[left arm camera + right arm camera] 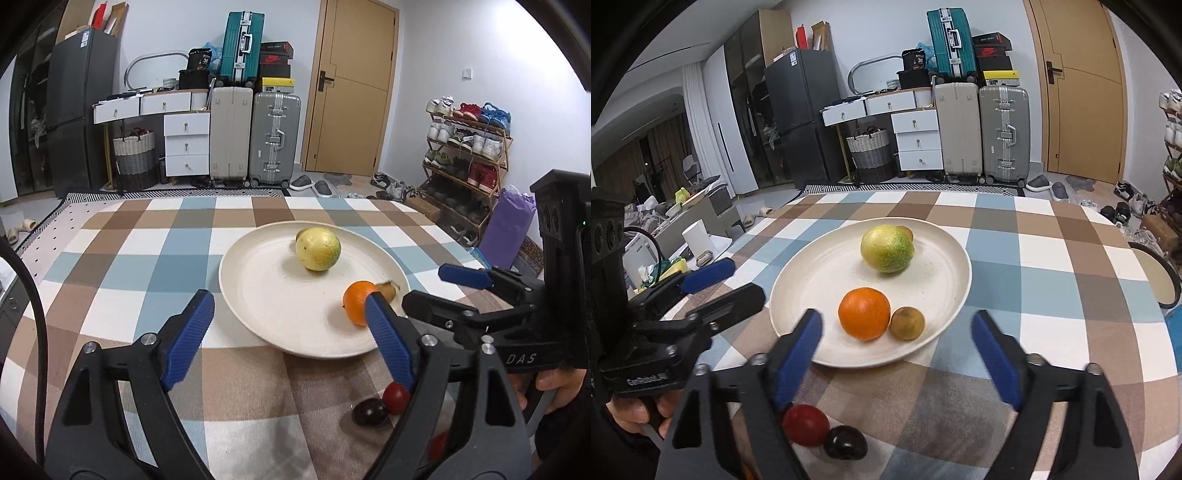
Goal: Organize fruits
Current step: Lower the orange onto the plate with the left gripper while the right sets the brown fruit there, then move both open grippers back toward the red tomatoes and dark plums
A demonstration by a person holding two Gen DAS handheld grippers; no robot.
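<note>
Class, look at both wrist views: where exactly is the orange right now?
The orange lies on the near part of the cream plate, touching a small brown fruit on its right, with the yellow-green fruit farther back.

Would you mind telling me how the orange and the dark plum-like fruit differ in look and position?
The orange is bright orange, while the dark fruit is nearly black and glossy. The orange looks clearly larger than the dark fruit. The orange lies on the cream plate touching a small brown fruit; the dark fruit lies off the plate on the checked tablecloth, against a red fruit. Both are roundish, and no gripper holds either.
</note>
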